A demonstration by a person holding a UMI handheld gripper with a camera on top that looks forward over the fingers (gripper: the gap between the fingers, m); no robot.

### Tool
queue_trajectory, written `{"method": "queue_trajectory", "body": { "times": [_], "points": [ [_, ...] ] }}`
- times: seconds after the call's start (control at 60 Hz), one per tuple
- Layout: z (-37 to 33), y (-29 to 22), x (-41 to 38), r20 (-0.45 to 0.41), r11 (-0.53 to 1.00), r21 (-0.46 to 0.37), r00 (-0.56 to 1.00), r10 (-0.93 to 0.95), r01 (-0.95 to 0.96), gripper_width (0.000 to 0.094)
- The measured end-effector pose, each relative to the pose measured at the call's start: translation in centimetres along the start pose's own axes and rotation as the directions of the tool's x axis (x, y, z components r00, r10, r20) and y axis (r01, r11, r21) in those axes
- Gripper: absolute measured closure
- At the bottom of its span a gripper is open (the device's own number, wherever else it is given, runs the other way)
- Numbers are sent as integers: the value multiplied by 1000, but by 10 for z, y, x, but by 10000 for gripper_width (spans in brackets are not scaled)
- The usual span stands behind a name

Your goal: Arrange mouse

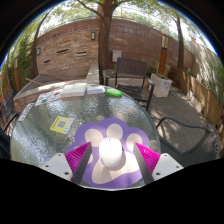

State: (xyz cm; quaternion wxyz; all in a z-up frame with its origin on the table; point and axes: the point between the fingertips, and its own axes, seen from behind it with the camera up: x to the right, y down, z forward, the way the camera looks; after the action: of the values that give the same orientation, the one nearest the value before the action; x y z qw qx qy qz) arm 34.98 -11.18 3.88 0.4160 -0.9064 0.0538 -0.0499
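Note:
A white computer mouse (pixel 111 152) lies on a purple paw-print mouse mat (pixel 112 137) on a round glass table (pixel 40 140). My gripper (pixel 112 156) is low over the mat. Its two fingers with magenta pads (pixel 78 155) stand either side of the mouse. A gap shows between each pad and the mouse, and the mouse rests on the mat. The fingers are open.
A yellow square item (pixel 62 124) lies on the table left of the mat. White and green items (pixel 74 90) sit at the table's far edge. Patio chairs (pixel 131 73), a tree trunk (pixel 105 35) and a brick wall (pixel 70 50) stand beyond.

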Motion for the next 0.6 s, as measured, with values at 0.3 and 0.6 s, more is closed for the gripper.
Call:
{"method": "queue_trajectory", "body": {
  "times": [0.3,0.6],
  "points": [
    [-148,-17,-2,-65,993,111,997,-35,42,87],
    [-251,17,-13,-85,987,154,996,-22,35,92]
  ]
}}
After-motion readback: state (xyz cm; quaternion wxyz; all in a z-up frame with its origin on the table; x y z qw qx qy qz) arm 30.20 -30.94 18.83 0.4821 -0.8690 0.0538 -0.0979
